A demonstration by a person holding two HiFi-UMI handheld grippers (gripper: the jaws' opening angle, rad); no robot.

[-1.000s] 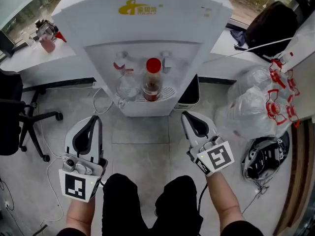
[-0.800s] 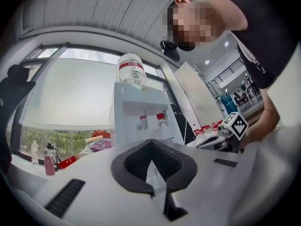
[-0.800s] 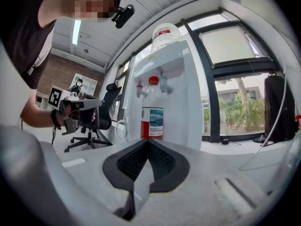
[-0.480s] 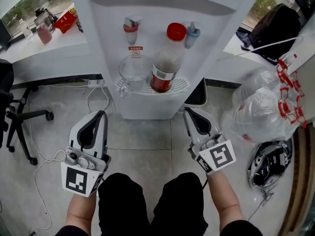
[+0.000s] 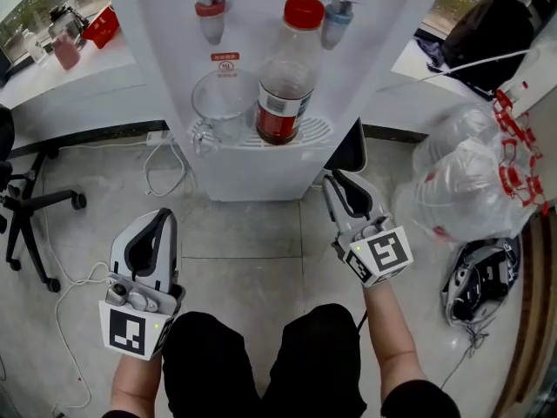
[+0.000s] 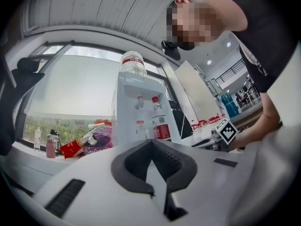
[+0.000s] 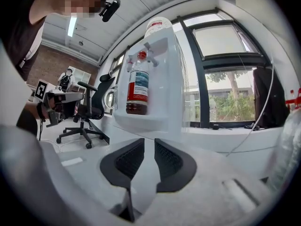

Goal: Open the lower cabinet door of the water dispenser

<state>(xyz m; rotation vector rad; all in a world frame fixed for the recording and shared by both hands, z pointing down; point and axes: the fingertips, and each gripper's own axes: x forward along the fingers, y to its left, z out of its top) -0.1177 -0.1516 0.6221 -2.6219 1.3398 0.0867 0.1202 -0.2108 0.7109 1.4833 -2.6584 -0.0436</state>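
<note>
The white water dispenser [image 5: 261,24] stands ahead of me, with a red-capped bottle [image 5: 283,85] and a glass cup [image 5: 224,103] on its drip tray. The front of its lower cabinet [image 5: 252,181] shows as a short white band under the tray. My left gripper [image 5: 163,215] is shut on nothing, low over the floor, well short of the cabinet. My right gripper [image 5: 334,179] points at the cabinet's lower right corner; its jaws are opening, a narrow gap with nothing between them. The dispenser [image 6: 141,112] lies beyond the left gripper [image 6: 151,142], and the dispenser [image 7: 162,79] rises above the right gripper [image 7: 149,140].
An office chair [image 5: 26,198] stands at the left, and a white cable [image 5: 165,177] loops on the floor by the dispenser. A black bin [image 5: 350,151] sits behind the dispenser's right side. Plastic bags of bottles [image 5: 470,190] and a dark helmet-like item [image 5: 479,277] lie at the right. My knees [image 5: 261,355] are at the bottom.
The head view has dropped closer to the dispenser, whose top has left the frame. Both grippers have sunk toward the floor; the left one sits lower in the picture.
</note>
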